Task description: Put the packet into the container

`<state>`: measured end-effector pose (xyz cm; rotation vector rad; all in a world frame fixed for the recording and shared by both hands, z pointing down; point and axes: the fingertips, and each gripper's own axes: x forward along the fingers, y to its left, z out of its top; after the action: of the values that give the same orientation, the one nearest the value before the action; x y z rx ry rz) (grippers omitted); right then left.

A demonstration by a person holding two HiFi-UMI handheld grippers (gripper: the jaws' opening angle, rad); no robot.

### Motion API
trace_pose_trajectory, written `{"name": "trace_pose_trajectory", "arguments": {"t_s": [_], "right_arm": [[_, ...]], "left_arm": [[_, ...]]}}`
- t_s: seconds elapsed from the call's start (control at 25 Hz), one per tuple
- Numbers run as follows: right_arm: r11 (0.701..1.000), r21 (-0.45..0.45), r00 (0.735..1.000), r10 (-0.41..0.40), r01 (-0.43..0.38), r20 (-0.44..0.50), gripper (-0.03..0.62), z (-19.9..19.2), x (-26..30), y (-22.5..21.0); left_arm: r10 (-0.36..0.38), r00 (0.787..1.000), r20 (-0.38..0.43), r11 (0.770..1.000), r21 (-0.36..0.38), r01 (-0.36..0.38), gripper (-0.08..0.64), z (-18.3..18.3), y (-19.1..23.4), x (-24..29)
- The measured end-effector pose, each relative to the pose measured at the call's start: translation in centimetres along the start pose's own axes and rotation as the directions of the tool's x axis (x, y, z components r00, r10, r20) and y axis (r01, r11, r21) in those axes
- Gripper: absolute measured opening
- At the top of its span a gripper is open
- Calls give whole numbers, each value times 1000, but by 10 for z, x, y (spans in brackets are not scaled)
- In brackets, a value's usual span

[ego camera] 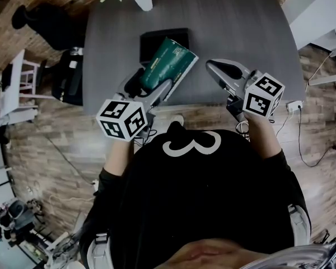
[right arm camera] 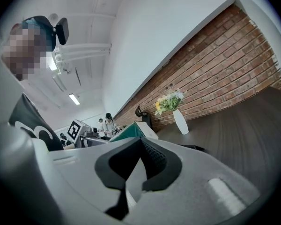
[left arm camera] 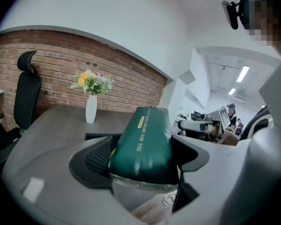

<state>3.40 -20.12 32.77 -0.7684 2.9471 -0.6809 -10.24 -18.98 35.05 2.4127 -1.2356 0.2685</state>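
We record, leftmost, the left gripper (left arm camera: 143,156): ribbed black pads clamped on a glossy green, pillow-shaped packet (left arm camera: 141,135). A flat black rectangular container (ego camera: 157,38) lies just beyond its tips. Rightward, the right gripper (right arm camera: 140,149): jaws together, empty.

The dark green glossy packet (left arm camera: 143,144) has gold lettering, a small gold label and a pale silvery lower seam. The left gripper (left arm camera: 143,157) and the right gripper (right arm camera: 139,142) are both light grey with black cross-ribbed pads (left arm camera: 96,158), and each carries a cube patterned with black-and-white square markers. The rectangular container (ego camera: 157,41) is black, the worktop (ego camera: 241,21) is dark grey with a wood grain, the slim vase (left arm camera: 91,109) is white with yellow and green flowers, the brick wall (left arm camera: 51,60) is red-brown, and the plank floor (ego camera: 45,133) is brown.
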Motion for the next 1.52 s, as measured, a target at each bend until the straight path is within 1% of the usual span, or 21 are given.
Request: {"name": "trace_pose_trajectory", "arguments": {"t_s": [0.08,0.28,0.44,0.52,0.64,0.76,0.92,1.16,1.32,1.52], "right_arm": [[1000,0,1000,-24,24,4,2,3,11,-4],[997,18,997,-74,74,29,2,10,40,-17],[993,29,993,-115,114,36,2,11,56,-25],[990,35,990,-138,137,36,2,11,61,-28],[985,44,985,-170,168,41,2,13,66,-33],[977,64,977,-208,205,46,2,12,64,-38],[967,75,969,-245,242,39,2,5,66,-43],[958,91,961,-275,271,27,2,-8,76,-46],[954,101,958,-287,283,23,2,-15,81,-46],[949,111,954,-299,295,17,2,-23,85,-48]], "left_arm": [[-14,1000,-8,1000,17,15,417,6,15,5],[-75,997,-25,997,26,76,417,25,55,21],[-120,992,-36,989,83,122,417,42,78,35],[-127,991,-43,981,140,132,417,50,86,41],[-129,990,-65,962,235,141,416,55,98,50],[-175,979,-109,940,278,199,416,52,100,62],[-219,958,-184,897,348,272,416,41,104,77],[-257,926,-275,854,384,351,416,24,117,101],[-287,904,-317,821,406,403,416,15,124,112],[-307,881,-360,782,431,449,416,5,130,125]]}}
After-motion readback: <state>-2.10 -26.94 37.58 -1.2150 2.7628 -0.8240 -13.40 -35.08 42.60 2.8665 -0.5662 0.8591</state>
